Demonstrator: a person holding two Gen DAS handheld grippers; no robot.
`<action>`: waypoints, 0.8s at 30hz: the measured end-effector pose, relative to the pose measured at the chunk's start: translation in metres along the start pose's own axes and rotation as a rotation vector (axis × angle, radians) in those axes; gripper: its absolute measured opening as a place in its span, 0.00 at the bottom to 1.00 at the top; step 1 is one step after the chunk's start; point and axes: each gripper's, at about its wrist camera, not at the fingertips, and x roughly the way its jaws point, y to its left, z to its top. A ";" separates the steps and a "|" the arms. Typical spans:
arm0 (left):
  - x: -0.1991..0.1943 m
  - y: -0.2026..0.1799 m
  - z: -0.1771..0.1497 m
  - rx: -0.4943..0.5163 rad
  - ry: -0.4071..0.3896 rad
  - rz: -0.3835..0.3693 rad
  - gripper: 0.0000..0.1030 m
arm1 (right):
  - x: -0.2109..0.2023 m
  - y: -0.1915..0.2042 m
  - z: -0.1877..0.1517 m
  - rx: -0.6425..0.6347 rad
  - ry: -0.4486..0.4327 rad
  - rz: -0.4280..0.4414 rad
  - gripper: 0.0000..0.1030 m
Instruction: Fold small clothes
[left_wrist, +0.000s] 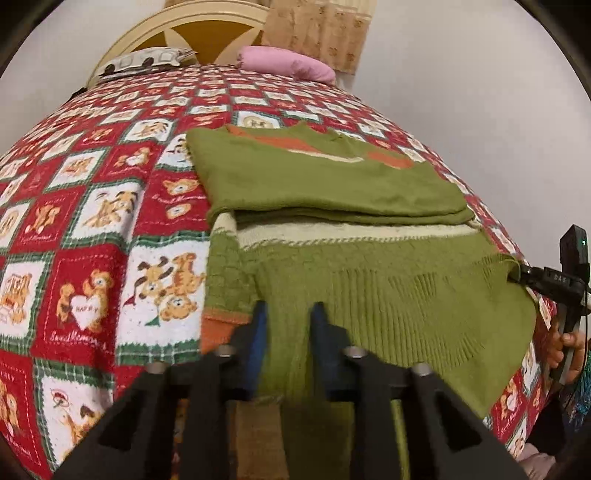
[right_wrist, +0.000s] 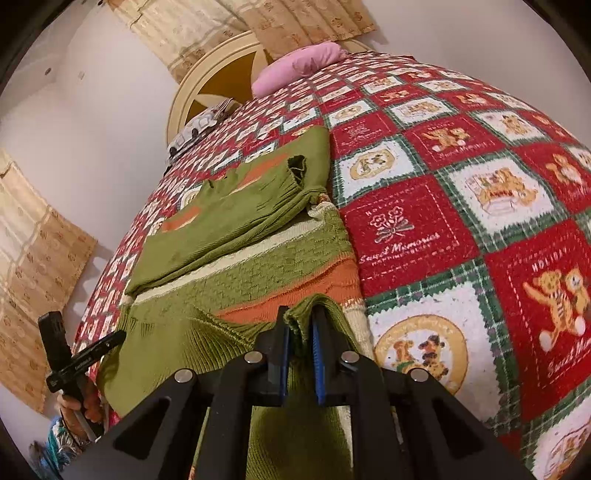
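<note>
Bedspread squares: "Sweet Memories", "HOLIDAY"; right tool marked "DAS"

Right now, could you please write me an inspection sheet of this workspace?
Surface: bed with a red teddy-bear quilt.
Job's things: one green sweater lies partly folded, sleeves laid across the chest.
Clutter: pink pillow and patterned pillow at the headboard.
Claws: left claw shut on the sweater's hem; right claw shut on the hem's other corner.
Cables: one thin cable hangs by the right claw's handle.
Surroundings: cream headboard, beige curtains, pale wall.
</note>
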 end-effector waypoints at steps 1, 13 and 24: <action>-0.002 -0.002 -0.001 -0.001 -0.003 -0.001 0.13 | -0.005 0.000 0.003 0.003 -0.005 0.016 0.10; -0.009 -0.011 -0.011 0.020 -0.062 0.013 0.11 | -0.044 0.008 0.013 -0.145 -0.121 -0.019 0.63; -0.005 -0.016 -0.015 0.016 -0.069 0.007 0.11 | 0.022 0.055 -0.014 -0.517 0.015 -0.296 0.13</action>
